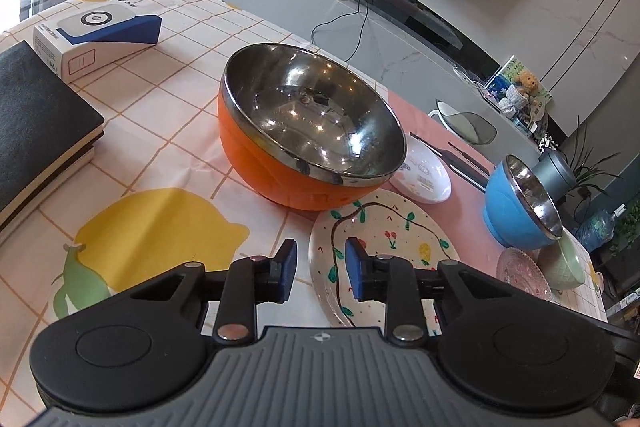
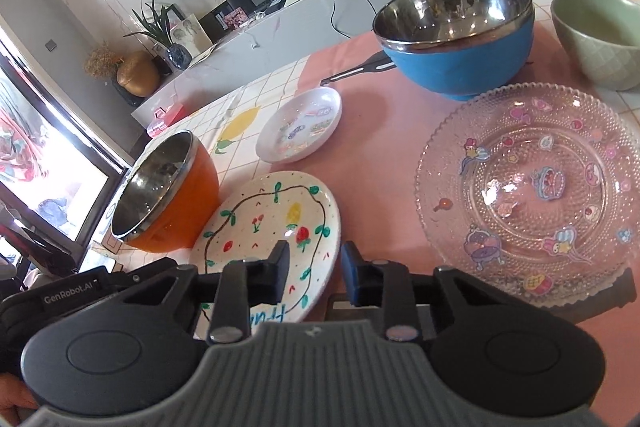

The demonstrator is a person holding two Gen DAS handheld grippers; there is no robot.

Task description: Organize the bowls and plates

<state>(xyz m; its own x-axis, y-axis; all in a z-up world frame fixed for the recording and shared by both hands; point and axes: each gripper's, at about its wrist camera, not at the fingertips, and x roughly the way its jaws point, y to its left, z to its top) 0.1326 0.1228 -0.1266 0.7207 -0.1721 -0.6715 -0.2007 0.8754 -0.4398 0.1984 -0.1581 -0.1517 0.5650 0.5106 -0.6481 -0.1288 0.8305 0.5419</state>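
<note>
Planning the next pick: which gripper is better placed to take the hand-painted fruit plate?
Left, probably. The left gripper has the painted plate's rim between its open fingers. The right gripper hovers past that plate's other edge, nearer the glass plate.

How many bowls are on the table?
3: orange steel-lined bowl at left, blue steel-lined bowl at the back, green ceramic bowl to its right. Others may sit outside both views.

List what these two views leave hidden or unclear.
- Painted plate: near edge hidden behind the left gripper, left view.
- Glass plate: cut by the green bowl, left view.
- Black book: cut off by the left edge.
- Small plate pictures: too small.
</note>
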